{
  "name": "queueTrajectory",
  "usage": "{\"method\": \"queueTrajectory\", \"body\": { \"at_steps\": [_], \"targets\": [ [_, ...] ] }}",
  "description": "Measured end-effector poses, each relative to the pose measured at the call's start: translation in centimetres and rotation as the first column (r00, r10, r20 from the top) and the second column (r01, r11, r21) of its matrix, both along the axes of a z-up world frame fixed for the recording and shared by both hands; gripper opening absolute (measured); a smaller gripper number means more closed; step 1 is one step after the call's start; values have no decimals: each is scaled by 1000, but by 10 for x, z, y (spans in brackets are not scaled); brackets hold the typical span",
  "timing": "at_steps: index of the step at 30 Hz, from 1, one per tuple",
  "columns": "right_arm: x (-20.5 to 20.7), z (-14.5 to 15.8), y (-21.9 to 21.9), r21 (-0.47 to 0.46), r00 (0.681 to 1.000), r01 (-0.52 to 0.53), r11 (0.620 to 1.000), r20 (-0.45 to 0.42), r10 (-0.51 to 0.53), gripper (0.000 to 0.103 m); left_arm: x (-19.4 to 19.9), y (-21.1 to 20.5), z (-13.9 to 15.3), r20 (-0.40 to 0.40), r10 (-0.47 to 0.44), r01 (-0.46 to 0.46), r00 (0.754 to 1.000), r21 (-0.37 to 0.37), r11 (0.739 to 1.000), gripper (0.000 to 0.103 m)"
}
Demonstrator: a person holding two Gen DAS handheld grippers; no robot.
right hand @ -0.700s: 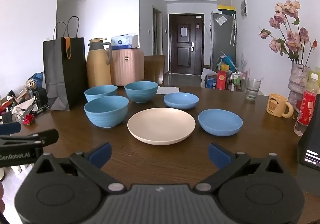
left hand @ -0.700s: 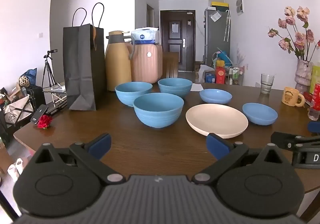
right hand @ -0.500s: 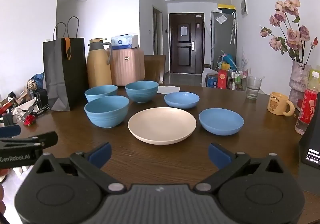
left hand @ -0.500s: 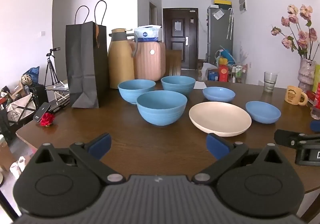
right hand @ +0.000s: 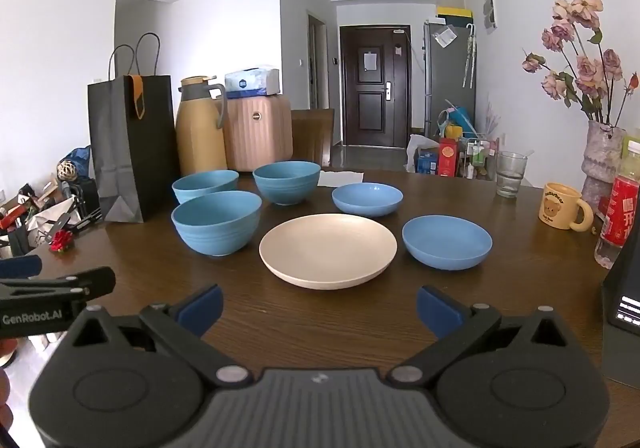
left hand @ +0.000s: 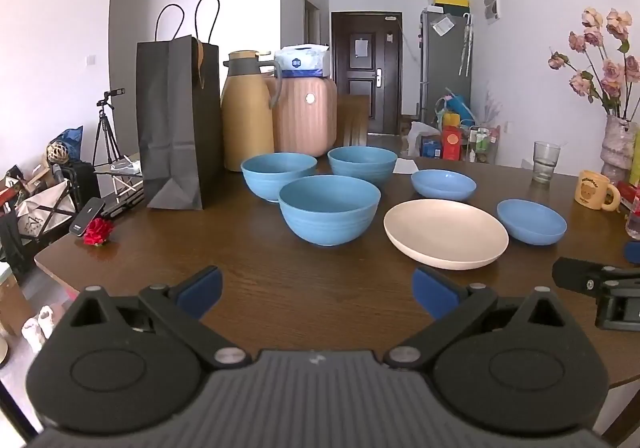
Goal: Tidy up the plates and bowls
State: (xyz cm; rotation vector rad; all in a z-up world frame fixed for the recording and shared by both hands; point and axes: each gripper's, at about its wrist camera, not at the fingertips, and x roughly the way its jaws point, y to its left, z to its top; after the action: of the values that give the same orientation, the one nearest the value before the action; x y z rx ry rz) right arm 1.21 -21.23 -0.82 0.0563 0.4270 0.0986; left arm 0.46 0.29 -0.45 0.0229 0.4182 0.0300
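Dark wooden table (right hand: 320,312). Far left on it: black paper bag (right hand: 132,144) standing upright, tan thermos jug (right hand: 200,128) just to its right, then a ribbed pink case (right hand: 258,136) with a tissue pack (right hand: 251,81) on top. Red flower (right hand: 61,240) lies near the left edge. Right side: clear glass (right hand: 510,173), yellow bear mug (right hand: 562,206), red-labelled bottle (right hand: 618,216), vase of dried pink roses (right hand: 602,156). Dark door (right hand: 374,86) far back.
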Motion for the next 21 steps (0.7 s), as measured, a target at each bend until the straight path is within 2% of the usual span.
{"method": "queueTrajectory", "body": {
  "at_steps": [21],
  "targets": [
    [0, 0, -2, 2, 1000, -2, 1000, -1, 2, 103, -3, 0, 1, 8, -9, 9, 1000, 3, 1000, 103]
  ]
}}
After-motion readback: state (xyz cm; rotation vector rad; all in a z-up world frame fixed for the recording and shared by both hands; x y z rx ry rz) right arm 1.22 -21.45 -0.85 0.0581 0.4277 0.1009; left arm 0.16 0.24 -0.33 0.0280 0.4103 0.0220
